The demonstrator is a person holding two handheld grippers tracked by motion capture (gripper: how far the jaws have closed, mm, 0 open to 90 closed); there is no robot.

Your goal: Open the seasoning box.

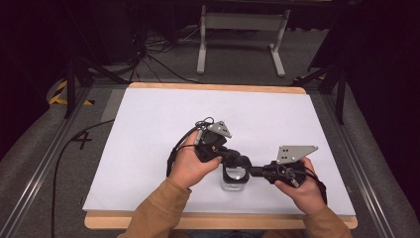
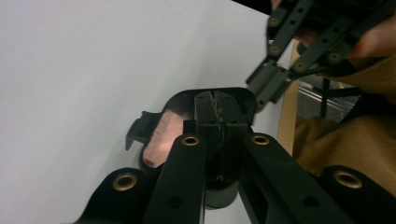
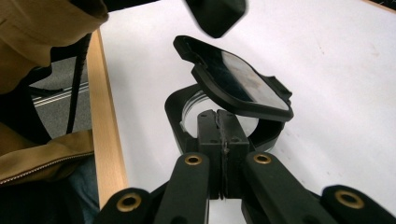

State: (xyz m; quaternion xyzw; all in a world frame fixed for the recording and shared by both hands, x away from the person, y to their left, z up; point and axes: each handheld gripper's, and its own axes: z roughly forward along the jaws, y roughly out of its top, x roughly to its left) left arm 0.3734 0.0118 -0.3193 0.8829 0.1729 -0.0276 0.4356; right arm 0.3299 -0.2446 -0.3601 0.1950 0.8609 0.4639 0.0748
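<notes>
High view looks down across the table (image 1: 148,129); both gripper views sit close, sharing the black-lidded jar (image 3: 233,93).

A small clear container (image 1: 234,184) with a black square rim (image 3: 173,112) is standing upright near the front edge of the white bench (image 1: 148,148). Its black hinged lid (image 3: 236,79), with a glossy inset panel, is tilting half-open above the mouth.

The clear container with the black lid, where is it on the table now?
In the high view the container stands on the white table near its front edge, between the left gripper and the right gripper, its hinged lid raised.
</notes>
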